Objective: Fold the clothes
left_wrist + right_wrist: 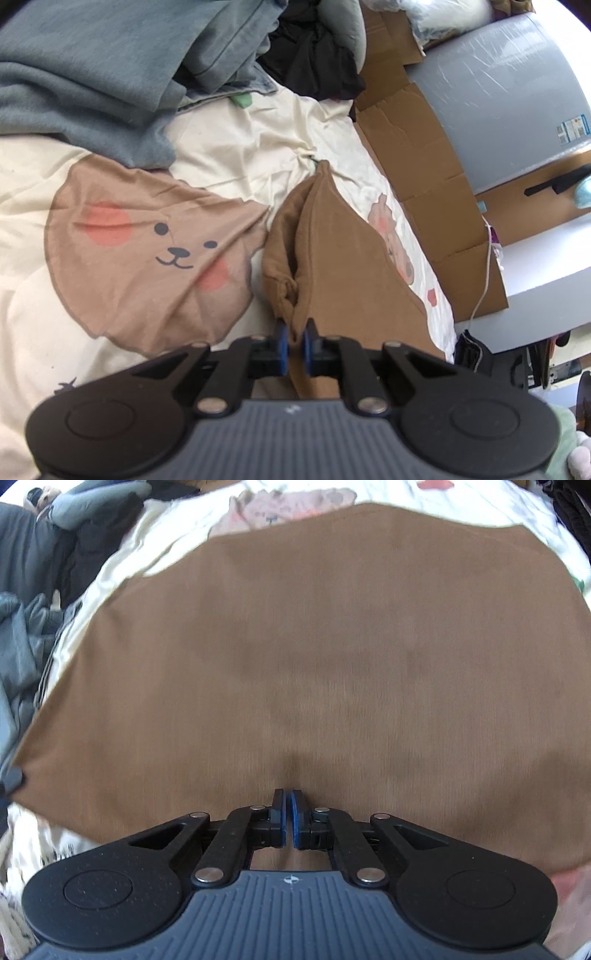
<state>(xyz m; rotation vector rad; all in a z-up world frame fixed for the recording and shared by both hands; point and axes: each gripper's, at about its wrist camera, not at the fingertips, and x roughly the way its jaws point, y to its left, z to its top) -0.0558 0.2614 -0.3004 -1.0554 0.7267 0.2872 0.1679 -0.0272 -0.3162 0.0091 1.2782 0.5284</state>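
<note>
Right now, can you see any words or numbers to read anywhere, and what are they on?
No text can be read.
Sticker label on the grey wrapped panel: print too small and blurred.
Small white emblem on the right tool's body: a mark, no letters.

I see soft, even daylight in both views, with fisheye bending at the dark corners. The brown cloth [314,646] is motion-blurred; glare streaks the grey panel [491,92].
</note>
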